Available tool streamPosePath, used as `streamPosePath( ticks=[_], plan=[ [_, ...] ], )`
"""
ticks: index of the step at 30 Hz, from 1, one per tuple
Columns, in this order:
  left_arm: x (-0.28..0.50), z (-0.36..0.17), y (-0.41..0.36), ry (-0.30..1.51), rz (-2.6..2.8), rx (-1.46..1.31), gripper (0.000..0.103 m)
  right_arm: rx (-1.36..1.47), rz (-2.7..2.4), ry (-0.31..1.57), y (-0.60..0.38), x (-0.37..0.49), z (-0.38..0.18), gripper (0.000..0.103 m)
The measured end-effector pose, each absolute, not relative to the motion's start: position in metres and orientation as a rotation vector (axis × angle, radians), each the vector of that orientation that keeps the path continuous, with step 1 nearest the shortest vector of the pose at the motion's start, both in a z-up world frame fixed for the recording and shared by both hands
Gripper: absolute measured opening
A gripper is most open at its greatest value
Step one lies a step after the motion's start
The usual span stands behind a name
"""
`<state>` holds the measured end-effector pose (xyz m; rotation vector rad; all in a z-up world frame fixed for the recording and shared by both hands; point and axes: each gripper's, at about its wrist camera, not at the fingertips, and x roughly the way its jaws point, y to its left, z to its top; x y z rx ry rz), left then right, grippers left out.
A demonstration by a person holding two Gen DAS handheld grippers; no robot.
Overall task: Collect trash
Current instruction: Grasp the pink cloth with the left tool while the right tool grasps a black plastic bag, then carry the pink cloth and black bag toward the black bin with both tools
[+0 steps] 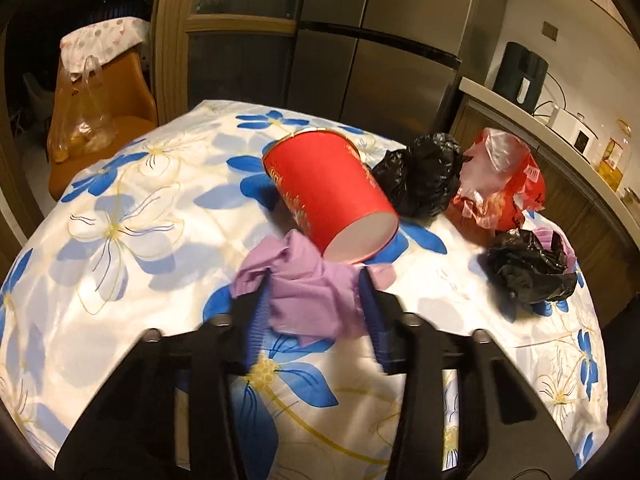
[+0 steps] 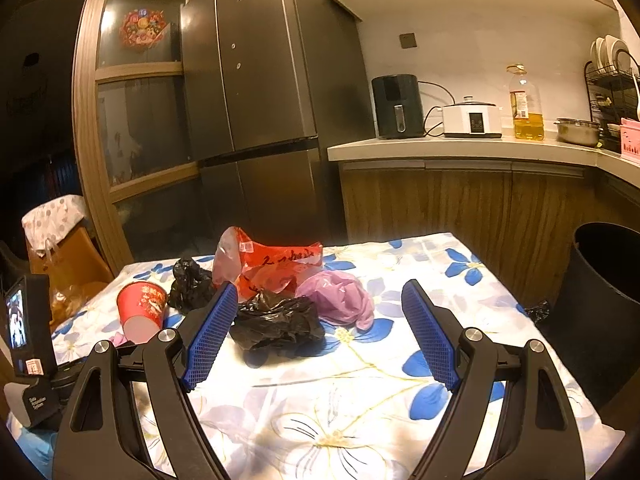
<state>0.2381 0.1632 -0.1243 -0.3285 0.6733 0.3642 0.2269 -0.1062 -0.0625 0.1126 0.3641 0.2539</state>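
Left wrist view: the left gripper [image 1: 316, 308] pinches a crumpled purple bag [image 1: 308, 300] between its blue pads, low over the flowered tablecloth [image 1: 120, 240]. Just beyond lies a tipped red paper cup [image 1: 328, 192]; to its right sit a black bag [image 1: 424, 172], a red bag [image 1: 500, 184] and a second black bag [image 1: 532, 268] near the table's right edge. Bare cloth lies open to the left.

Right wrist view: the right gripper [image 2: 320, 336] stands spread wide, nothing between its pads. A black bag [image 2: 276, 320] lies just ahead, another purple bag [image 2: 340, 296] beside it. A dark bin [image 2: 600, 304] stands past the table's right edge.
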Motion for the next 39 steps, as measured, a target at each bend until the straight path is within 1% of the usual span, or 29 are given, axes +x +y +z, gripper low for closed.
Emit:
streamPosePath(
  ticks=[3,6,10,12,14,18,21,23,24,25,26,27,29,31,34,39],
  plan=[
    [0.235,-0.125,0.167,0.67,0.346,-0.36,0.011,0.087,0.262,0.385,-0.094,0.235,-0.068,0.082],
    [0.224,-0.121,0.171,0.654,0.32,-0.395,0.007,0.073,0.27,0.411,-0.085,0.243,-0.075,0.082],
    [0.198,-0.107,0.165,0.599,0.276,-0.387,0.006,0.053,0.277,0.443,-0.072,0.256,-0.086,0.081],
    [0.183,-0.101,0.164,0.57,0.269,-0.384,0.006,0.046,0.279,0.456,-0.067,0.261,-0.09,0.078],
    [0.169,-0.093,0.163,0.538,0.261,-0.392,0.006,0.036,0.278,0.469,-0.061,0.267,-0.095,0.077],
    [0.157,-0.082,0.164,0.505,0.261,-0.384,0.006,0.033,0.279,0.504,-0.051,0.279,-0.103,0.072],
    [0.154,-0.077,0.165,0.498,0.248,-0.381,0.006,0.024,0.274,0.544,-0.046,0.286,-0.109,0.064],
    [0.153,-0.076,0.163,0.497,0.243,-0.372,0.006,0.024,0.281,0.566,-0.046,0.289,-0.113,0.052],
    [0.152,-0.076,0.163,0.495,0.242,-0.369,0.006,0.028,0.282,0.571,-0.047,0.29,-0.113,0.051],
    [0.151,-0.076,0.162,0.493,0.238,-0.364,0.006,0.033,0.286,0.574,-0.048,0.29,-0.114,0.044],
    [0.151,-0.076,0.162,0.493,0.236,-0.363,0.006,0.035,0.286,0.579,-0.048,0.291,-0.115,0.035],
    [0.151,-0.076,0.162,0.495,0.234,-0.364,0.006,0.033,0.289,0.588,-0.047,0.291,-0.116,0.032],
    [0.151,-0.076,0.162,0.497,0.237,-0.365,0.006,0.03,0.298,0.598,-0.047,0.29,-0.117,0.02],
    [0.151,-0.075,0.16,0.498,0.241,-0.361,0.006,0.031,0.31,0.598,-0.048,0.288,-0.117,0.013],
    [0.15,-0.075,0.159,0.501,0.246,-0.36,0.006,0.034,0.328,0.587,-0.053,0.28,-0.113,0.009],
    [0.146,-0.069,0.15,0.492,0.241,-0.342,0.006,0.054,0.349,0.55,-0.07,0.257,-0.1,0.009]
  ],
)
